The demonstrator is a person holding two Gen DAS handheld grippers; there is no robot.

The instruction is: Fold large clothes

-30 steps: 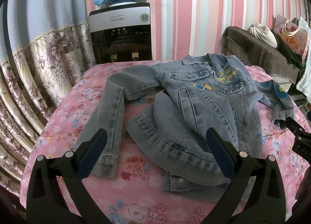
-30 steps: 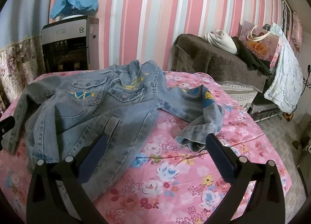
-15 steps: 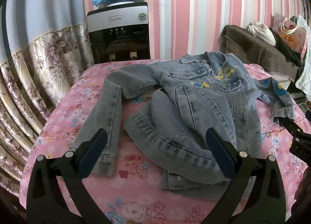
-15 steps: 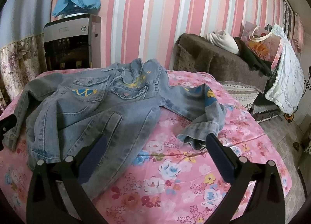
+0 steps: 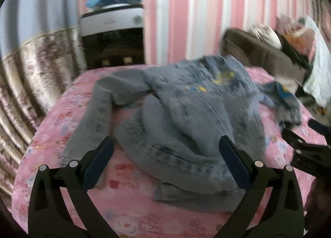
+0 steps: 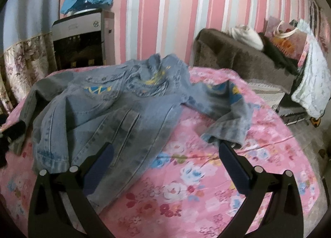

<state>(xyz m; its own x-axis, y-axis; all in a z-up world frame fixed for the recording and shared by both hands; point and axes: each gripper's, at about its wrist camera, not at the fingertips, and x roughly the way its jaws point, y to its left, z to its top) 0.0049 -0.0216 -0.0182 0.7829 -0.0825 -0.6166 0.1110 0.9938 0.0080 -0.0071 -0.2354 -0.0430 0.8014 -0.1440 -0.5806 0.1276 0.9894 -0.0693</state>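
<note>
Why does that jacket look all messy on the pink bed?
The blue denim jacket lies rumpled, not flat: one front panel is flipped over and bunched, and the sleeve with blue patches is bent back on the pink flowered sheet.

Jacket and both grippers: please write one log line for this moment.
jacket unfolded on bed | left gripper open | right gripper open | nothing held

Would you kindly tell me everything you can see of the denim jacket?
The denim jacket is faded blue, front up and unfolded on the pink floral bedspread. It has a collar, buttoned chest pockets with yellow and blue patches, and both sleeves spread outward. The near hem is rumpled. Neither open gripper grips it.
</note>
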